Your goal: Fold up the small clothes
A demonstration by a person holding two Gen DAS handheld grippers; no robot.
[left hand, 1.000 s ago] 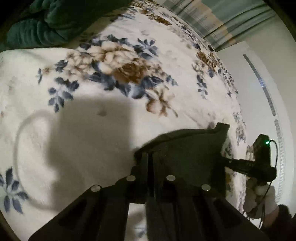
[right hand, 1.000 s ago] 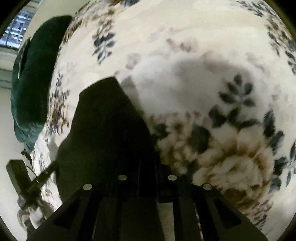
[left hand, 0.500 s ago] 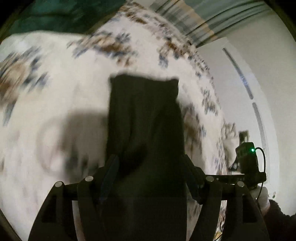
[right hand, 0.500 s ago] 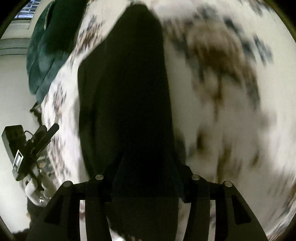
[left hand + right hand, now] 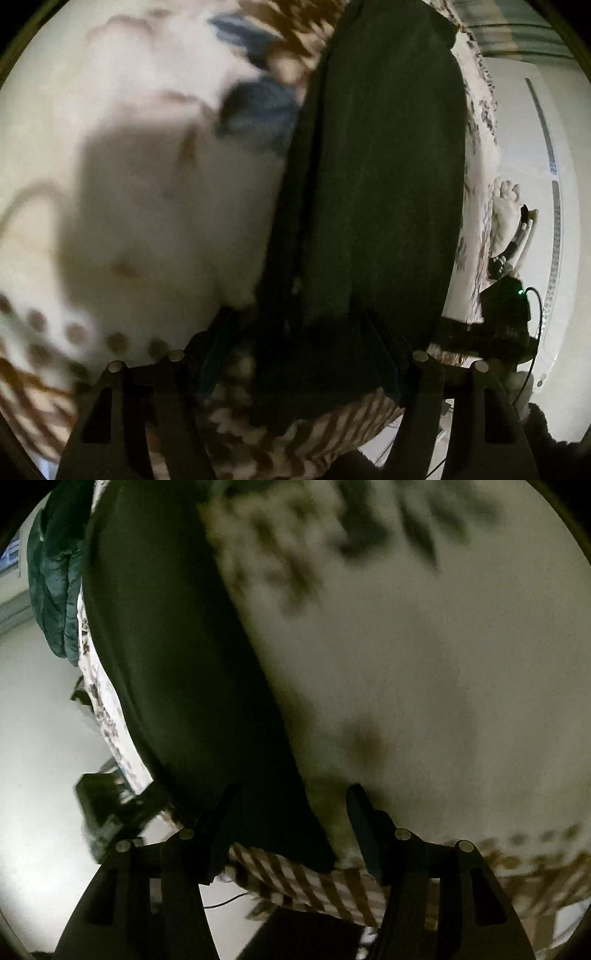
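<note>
In the left wrist view the left gripper (image 5: pixel 295 354), a black two-finger tool, stands with its jaws apart, and the near end of the long dark folded garment (image 5: pixel 376 177) lies in the gap between the fingers, with neither pad pressing on it. The right wrist view shows the right gripper (image 5: pixel 291 830) with jaws apart and opening; the garment's (image 5: pixel 177 672) near corner lies between the fingers against the left one, while the right finger (image 5: pixel 365 830) stands clear of it over pale fleece. The garment lies flat as a narrow strip on the cream plush blanket with blue and brown flowers (image 5: pixel 140 192), running away from both cameras near the bed's edge. At the bottom of both views the blanket hangs over the edge and shows a brown-and-white striped border (image 5: pixel 314 890). Only the left view shows the right gripper from the side (image 5: pixel 506 317), a black body with a green light and a thin cable, beside the garment's right edge, and a white plush thing (image 5: pixel 506 218) on the bed beyond it. Only the right view shows the dark body of the left gripper (image 5: pixel 107 808), blurred, low on the left, a pale floor (image 5: pixel 40 753) beneath it, and farther off a dark green quilted cover (image 5: pixel 55 590) heaped at the far end of the bed. Beyond the bed the left view gives a pale wall (image 5: pixel 524 129) and striped curtains (image 5: pixel 517 37) at the top right.
</note>
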